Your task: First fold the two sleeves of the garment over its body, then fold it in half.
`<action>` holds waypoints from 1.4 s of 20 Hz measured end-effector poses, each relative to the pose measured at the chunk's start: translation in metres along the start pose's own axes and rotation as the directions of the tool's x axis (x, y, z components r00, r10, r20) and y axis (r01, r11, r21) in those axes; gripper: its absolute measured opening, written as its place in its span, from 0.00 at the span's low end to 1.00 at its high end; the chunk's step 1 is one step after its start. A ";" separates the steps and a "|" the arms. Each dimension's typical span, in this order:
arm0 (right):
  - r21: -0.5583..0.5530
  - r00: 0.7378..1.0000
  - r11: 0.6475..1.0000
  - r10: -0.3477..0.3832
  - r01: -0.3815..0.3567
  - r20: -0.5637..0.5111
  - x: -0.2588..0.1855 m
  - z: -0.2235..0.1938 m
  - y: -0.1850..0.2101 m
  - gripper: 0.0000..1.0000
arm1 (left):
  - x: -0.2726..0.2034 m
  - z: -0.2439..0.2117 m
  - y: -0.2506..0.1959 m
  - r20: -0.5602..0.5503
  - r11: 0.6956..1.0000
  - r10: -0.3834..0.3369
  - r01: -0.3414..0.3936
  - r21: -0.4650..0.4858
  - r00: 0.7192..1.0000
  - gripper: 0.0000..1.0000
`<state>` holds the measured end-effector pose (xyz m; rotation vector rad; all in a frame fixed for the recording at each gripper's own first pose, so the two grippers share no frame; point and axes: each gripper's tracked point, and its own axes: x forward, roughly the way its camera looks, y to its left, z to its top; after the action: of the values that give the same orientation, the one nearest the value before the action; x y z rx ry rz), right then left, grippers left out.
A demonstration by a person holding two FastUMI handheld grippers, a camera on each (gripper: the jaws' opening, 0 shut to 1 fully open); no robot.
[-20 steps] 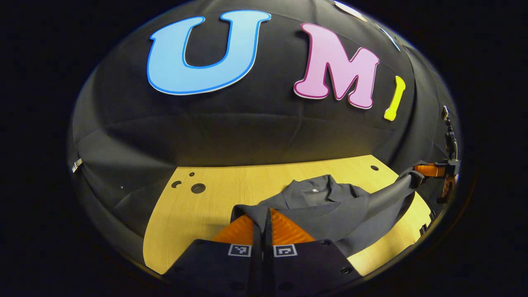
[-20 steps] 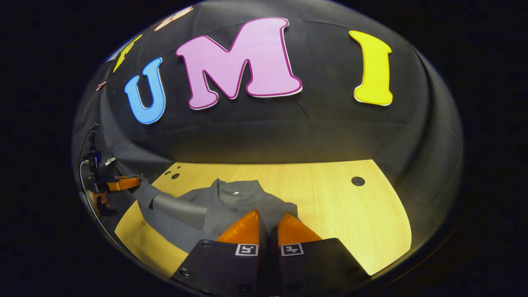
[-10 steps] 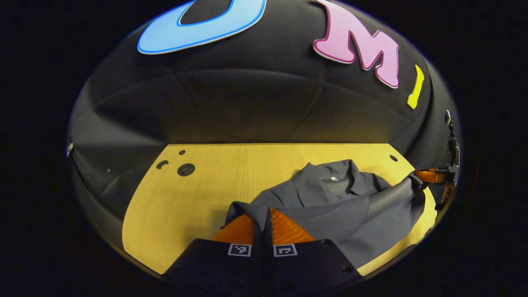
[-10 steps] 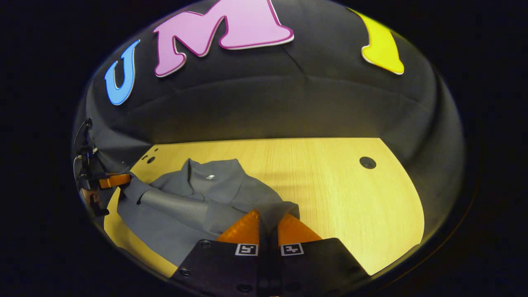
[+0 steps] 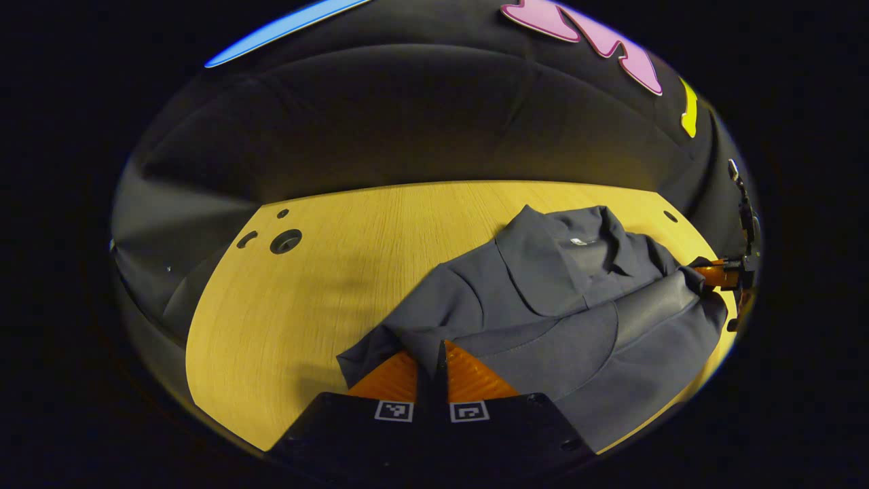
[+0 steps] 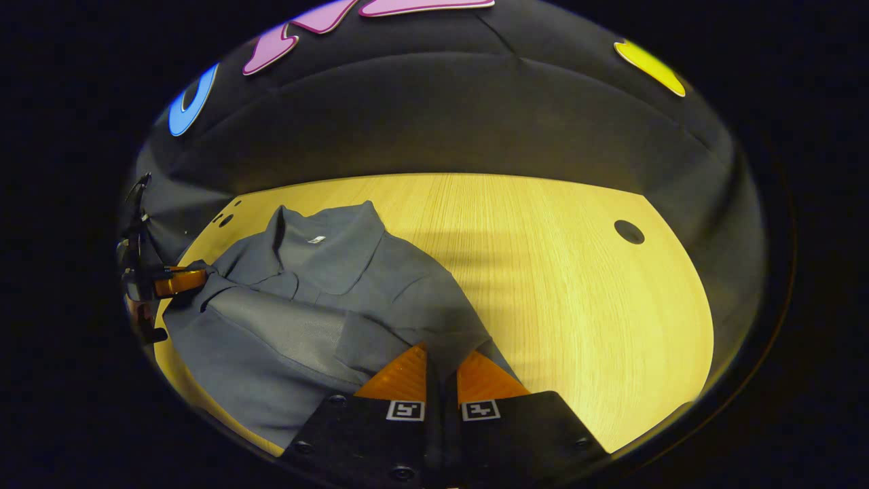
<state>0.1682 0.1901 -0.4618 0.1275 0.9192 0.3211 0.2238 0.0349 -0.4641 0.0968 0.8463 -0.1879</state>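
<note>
The left gripper (image 5: pixel 434 360) has its two fingers pressed together on a corner of the garment (image 5: pixel 557 312), a fold of grey cloth pinched between them. The right gripper (image 6: pixel 441 370) likewise has its fingers clamped on another corner of the same garment (image 6: pixel 305 299), cloth caught in the narrow gap. Each gripper carries two small square black-and-white markers on its body behind the fingers; these are coded patterns, not readable writing.

There is one garment, a grey collared shirt, lying mostly on the tabletop (image 5: pixel 326 285) with its collar (image 5: pixel 590 234) on the far side from the grippers. A small white tag (image 5: pixel 578 240) sits inside the collar; any writing on it is too small to read. One sleeve lies folded across the body of the garment, forming a band from the collar's side toward the near hem.

In the left gripper view the right gripper shows beyond the garment's far corner. In the right gripper view the left gripper (image 6: pixel 178 281) shows at the garment's other corner, touching the cloth.

Beside the garment, the tabletop has one large round hole (image 5: pixel 286 241) with two smaller openings next to it, and one more hole (image 6: pixel 629 231) on the opposite side of the garment.
</note>
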 end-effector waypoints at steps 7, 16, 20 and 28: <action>0.108 0.997 0.994 0.030 -0.022 -0.075 -0.001 -0.011 0.001 0.20 | 0.003 -0.006 0.004 -0.040 0.999 0.029 -0.028 0.033 0.999 0.15; 0.023 0.999 1.000 -0.012 0.011 0.040 -0.055 0.018 -0.004 0.86 | -0.032 0.009 -0.004 -0.004 0.995 0.045 -0.045 0.088 0.999 0.84; 0.044 0.991 0.999 0.012 -0.018 0.137 -0.100 0.044 0.003 0.86 | -0.071 0.037 -0.015 0.103 0.996 0.014 -0.023 0.091 0.995 0.96; 0.021 0.957 0.998 0.046 -0.054 0.286 -0.193 0.065 0.026 0.85 | -0.178 0.069 -0.039 0.300 0.995 -0.048 0.020 0.096 0.953 0.95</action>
<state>0.1058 0.1531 -0.2695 0.2179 0.6344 0.3270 0.1512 0.0084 -0.2854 0.1361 0.5336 -0.2668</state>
